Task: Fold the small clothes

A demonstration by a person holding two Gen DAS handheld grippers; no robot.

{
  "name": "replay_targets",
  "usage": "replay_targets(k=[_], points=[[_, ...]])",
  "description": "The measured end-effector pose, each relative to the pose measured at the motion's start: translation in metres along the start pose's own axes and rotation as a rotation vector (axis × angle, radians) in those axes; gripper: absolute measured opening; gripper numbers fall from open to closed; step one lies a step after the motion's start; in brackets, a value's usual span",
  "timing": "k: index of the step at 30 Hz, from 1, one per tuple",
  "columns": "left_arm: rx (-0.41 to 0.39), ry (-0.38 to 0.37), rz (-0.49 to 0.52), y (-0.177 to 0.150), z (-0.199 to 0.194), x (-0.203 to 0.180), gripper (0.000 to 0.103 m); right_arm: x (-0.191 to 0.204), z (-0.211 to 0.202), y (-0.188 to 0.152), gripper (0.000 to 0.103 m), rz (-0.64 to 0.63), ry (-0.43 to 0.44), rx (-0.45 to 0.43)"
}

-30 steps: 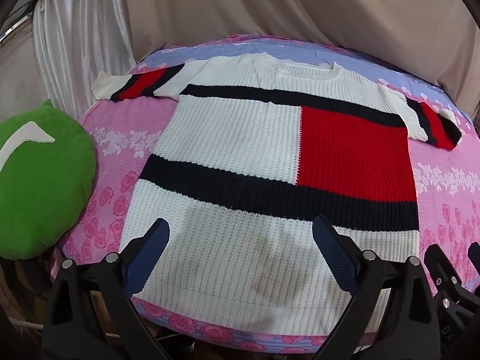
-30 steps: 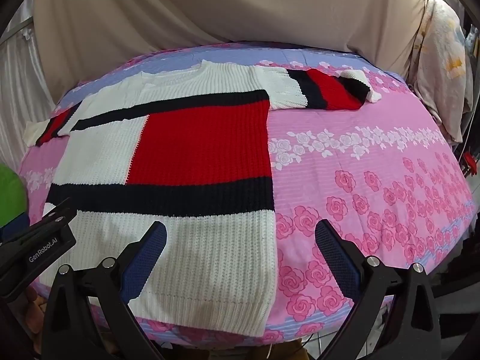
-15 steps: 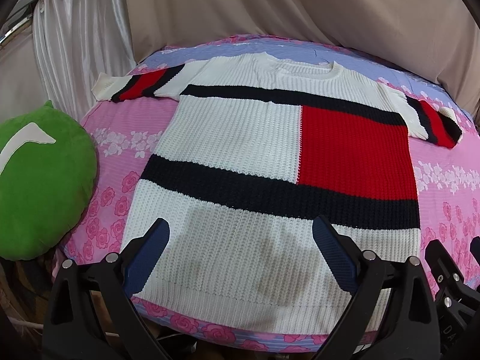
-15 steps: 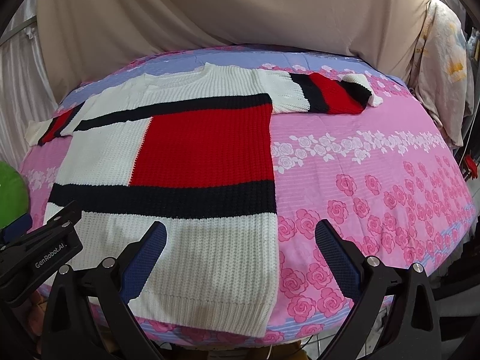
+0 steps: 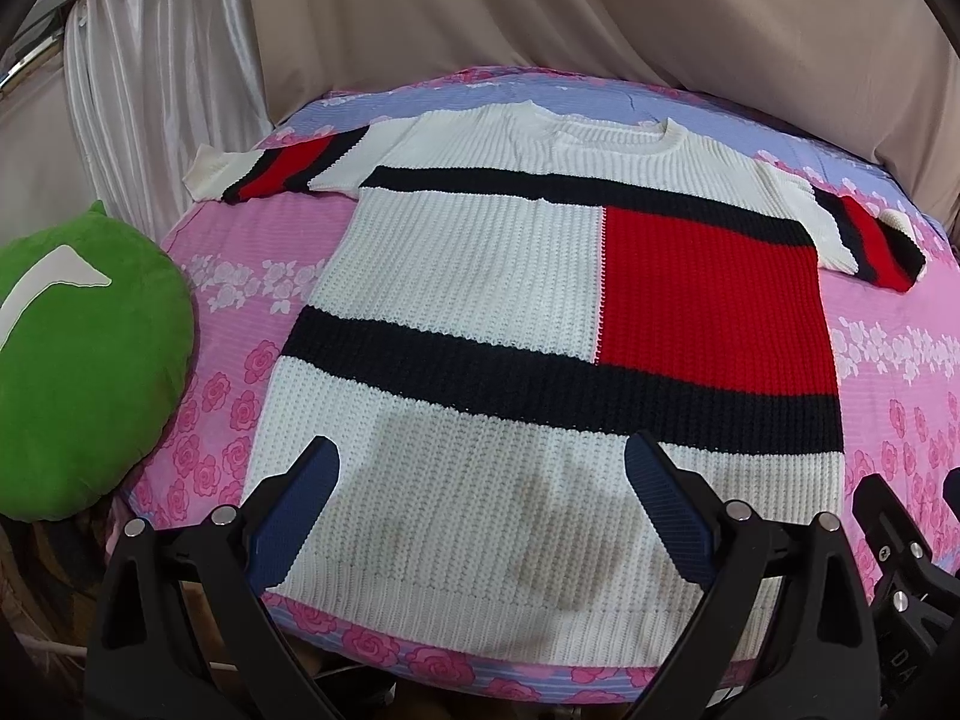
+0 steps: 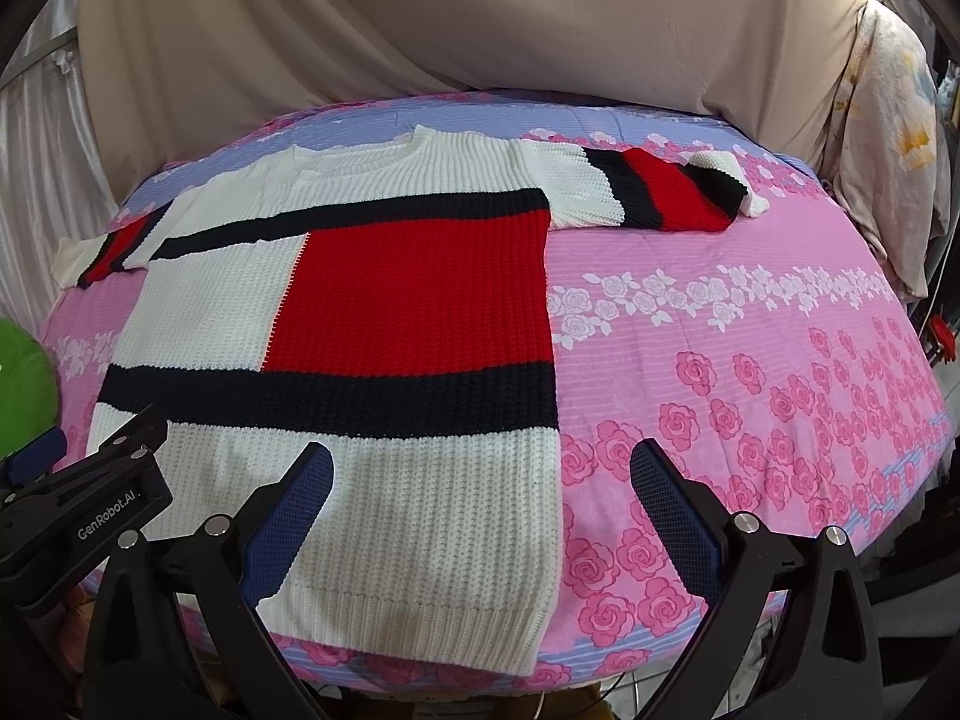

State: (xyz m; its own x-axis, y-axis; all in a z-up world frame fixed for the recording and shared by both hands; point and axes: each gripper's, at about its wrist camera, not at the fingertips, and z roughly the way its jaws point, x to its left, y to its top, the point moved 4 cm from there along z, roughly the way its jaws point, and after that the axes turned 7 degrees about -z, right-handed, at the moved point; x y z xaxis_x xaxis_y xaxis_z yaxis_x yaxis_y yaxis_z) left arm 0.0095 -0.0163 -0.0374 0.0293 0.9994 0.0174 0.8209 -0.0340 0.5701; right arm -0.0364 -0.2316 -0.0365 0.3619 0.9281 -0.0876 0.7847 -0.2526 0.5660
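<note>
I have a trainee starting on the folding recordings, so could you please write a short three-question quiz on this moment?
1. True or false: the sweater lies spread flat on the floral bedsheet, both sleeves out to the sides.
2. What do the left gripper and the right gripper hold? A) a sleeve each B) the hem C) nothing
3. Fill in: at the bed's edge on the left gripper's side sits a ____ cushion.

Key
1. True; no fold has been made.
2. C; both sets of jaws stand wide open above the hem end of the sweater.
3. Green.
</note>
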Motion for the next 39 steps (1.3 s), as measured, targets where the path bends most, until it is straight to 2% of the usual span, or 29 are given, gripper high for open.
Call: replay_targets(k=[39], points=[[0.003,-0.002,0.023,0.0008,0.0003,-0.0062,0.094,-0.0043,-0.0019,-0.0009,0.098,0.008,0.003,-0.005]])
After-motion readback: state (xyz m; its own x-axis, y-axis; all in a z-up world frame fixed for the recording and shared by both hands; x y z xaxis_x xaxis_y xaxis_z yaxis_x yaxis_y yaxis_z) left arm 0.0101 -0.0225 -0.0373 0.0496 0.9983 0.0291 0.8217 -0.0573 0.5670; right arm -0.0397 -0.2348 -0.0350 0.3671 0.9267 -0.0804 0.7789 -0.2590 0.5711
